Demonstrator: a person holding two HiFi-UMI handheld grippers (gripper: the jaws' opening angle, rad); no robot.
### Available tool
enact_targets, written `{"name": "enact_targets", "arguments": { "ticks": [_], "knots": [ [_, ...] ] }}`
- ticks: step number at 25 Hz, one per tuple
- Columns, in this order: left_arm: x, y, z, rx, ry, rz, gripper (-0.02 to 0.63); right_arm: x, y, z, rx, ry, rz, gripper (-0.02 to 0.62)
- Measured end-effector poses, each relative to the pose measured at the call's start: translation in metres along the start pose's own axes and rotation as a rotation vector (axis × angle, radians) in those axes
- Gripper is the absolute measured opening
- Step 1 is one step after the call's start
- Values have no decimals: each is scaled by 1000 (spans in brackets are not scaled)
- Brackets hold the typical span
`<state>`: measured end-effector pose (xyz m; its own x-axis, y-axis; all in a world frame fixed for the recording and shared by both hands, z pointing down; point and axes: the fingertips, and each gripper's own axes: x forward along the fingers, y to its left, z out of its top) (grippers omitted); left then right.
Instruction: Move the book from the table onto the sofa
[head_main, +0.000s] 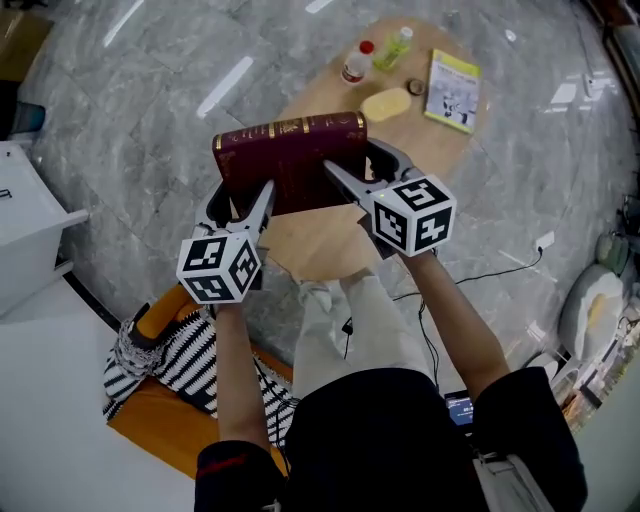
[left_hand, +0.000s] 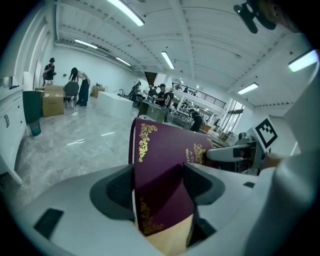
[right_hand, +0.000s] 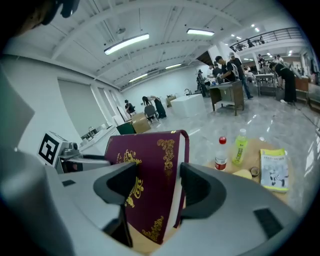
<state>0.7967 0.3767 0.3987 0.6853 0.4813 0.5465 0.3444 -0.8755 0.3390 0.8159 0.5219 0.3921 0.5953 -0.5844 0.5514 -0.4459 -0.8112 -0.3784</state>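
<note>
At my far left stands a white cabinet (head_main: 25, 230), and below it, by my left leg, a black-and-white striped cloth (head_main: 185, 365) lies on something orange (head_main: 160, 420) that I cannot identify. My left tongs (head_main: 245, 203) point forward and somewhat down, and they are pinching the book (head_main: 290, 165) at its left end: in the left gripper view both dark pads press flat against the maroon covers, one on each side, with the gold corner ornament showing above them. The book is off the tabletop (head_main: 320, 250), held in the air over the near half of the round wooden top, its gold-banded spine turned away from me and its cover tilted up towards my head. My right tongs (head_main: 352, 165) pinch the book's right end in the same way; the right gripper view shows one pad on the ornamented cover and the other on the far cover, with the page block between them. So the book hangs between the two tongs, each clamped on one end. Beyond it, on the far right part of the tabletop, stand a red-capped bottle (head_main: 355, 63) and a yellow-green bottle (head_main: 393, 48) just beside each other, then a pale yellow flat piece (head_main: 385, 104), a small dark round thing (head_main: 415, 88) and a yellow booklet (head_main: 452, 90) lying flat near the edge. To the right, a thin black cable (head_main: 500, 270) trails over the grey marble floor (head_main: 150, 130).
</note>
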Motion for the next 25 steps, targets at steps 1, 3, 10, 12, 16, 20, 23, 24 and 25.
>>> {"name": "enact_targets", "arguments": {
  "ticks": [1,3,10,12,16,20,23,24,25],
  "knots": [
    [-6,-3,7,7,-15,3,314,-5,4,9,-19,-12,3,291],
    [-18,-10,20,18,-43,8,314,-17,13,24,-51,-35,8,291],
    [-69,-36,56,38,-114,18,313,-62,49,60,-104,-99,27,292],
    [-84,-45,68,48,-138,22,313,-76,59,73,-122,-126,33,291],
    [-111,-57,92,81,-181,26,311,-99,78,94,-130,-185,42,291],
    [-145,-62,104,96,-203,34,311,-119,106,105,-144,-223,51,293],
    [-171,-73,112,112,-222,37,310,-139,125,112,-158,-248,56,292],
    [-177,-77,116,118,-228,37,310,-146,129,116,-163,-256,56,293],
    [-182,-82,120,124,-233,36,310,-152,132,120,-168,-264,56,292]
  ]
}}
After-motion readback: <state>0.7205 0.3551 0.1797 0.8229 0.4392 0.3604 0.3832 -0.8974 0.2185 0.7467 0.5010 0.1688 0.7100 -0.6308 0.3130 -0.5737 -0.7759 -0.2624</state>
